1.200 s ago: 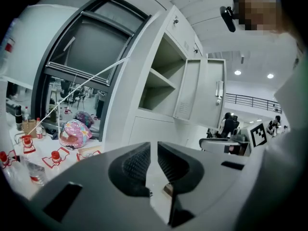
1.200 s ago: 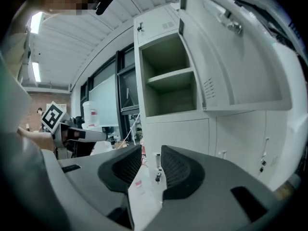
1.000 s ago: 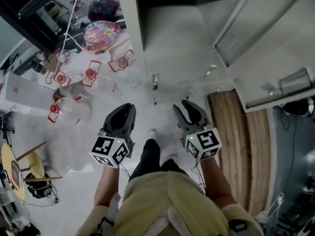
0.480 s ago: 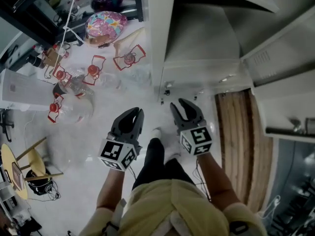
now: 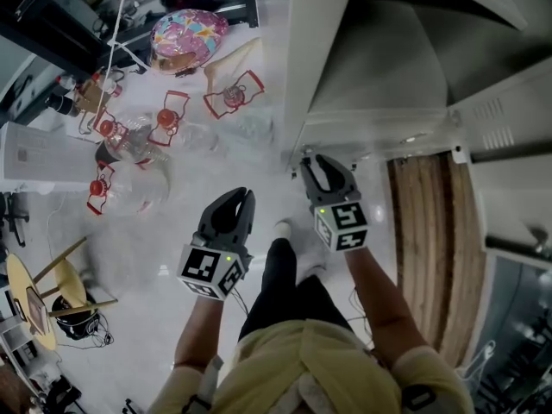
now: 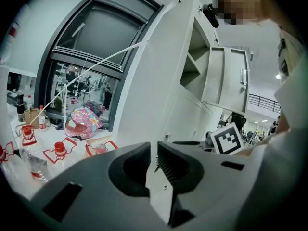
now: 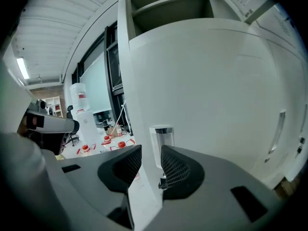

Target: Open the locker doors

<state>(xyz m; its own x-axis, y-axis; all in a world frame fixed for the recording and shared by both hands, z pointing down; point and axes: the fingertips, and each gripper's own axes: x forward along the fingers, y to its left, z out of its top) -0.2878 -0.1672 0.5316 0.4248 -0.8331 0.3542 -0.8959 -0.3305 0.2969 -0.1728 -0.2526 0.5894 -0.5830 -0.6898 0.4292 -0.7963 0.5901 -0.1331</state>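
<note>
Lower locker door [image 7: 216, 105]: stood shut, flush in the frame, directly ahead of the right gripper; the compartment above it [image 7: 168, 6] was already open.
Handle [image 7: 160, 143]: chrome latch at the door's left edge, in line with the gap of the right jaws.
Right gripper [image 7: 151, 158]: had advanced over the last second from well short of the locker to just beside the handle; jaws apart, not yet clamped. Contact could not be told.
Left gripper [image 5: 235, 207]: trailed behind over the floor [image 5: 185, 240], clear of the locker; jaws a narrow gap apart, nothing between them.
Upper door [image 6: 226, 81]: swung out, open.
Reading: approach done; the closed lower door was next, and a grip on the handle was judged the step in hand.
</note>
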